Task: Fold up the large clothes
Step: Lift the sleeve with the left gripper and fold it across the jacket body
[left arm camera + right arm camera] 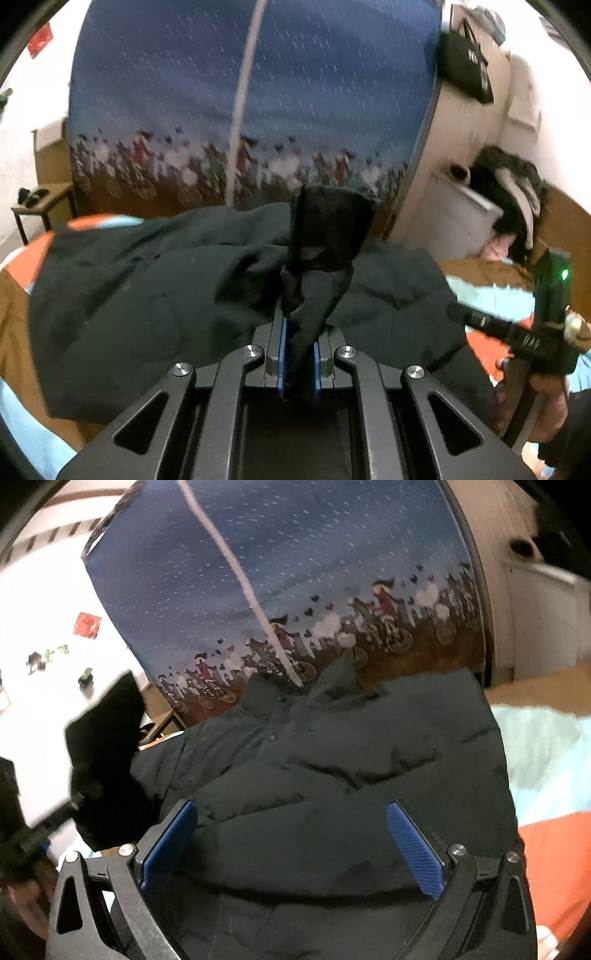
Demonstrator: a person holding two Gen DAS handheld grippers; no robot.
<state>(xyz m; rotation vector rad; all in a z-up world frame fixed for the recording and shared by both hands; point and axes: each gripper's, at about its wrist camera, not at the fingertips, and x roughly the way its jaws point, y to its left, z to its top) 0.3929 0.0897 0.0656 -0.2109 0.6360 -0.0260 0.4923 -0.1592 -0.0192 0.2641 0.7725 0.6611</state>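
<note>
Looking down the left gripper (299, 354), its two blue pads (282, 354) are squeezed nearly together on a bunched-up strip of the dark jacket (147, 295). That pinched bit rises up between the fingers and flops over at the top like a cuff or sleeve end, lifted above the rest of the coat. The rest of the jacket is spread out in a puffy heap on the bed (14, 354), which has a cover in orange, light blue and brown patches.

Over on the right edge of the left view you can see the right gripper (480, 321), held in a hand (532, 402), with a green light glowing on it. From its own camera the right gripper (291, 845) has its jaws spread wide, blue pads (415, 853) far apart, nothing between them. It hangs just over the lower part of the jacket (332, 775); can't tell if it's touching the fabric or not. The coat's collar and snap buttons show further back, toward the wall.

Behind the bed hangs a big blue curtain (295, 74) with white flecks and a row of cartoon cyclists along the bottom. A black bag (469, 70) hangs on the right, and there's a pile of clothes (513, 195) past the bed's corner.
</note>
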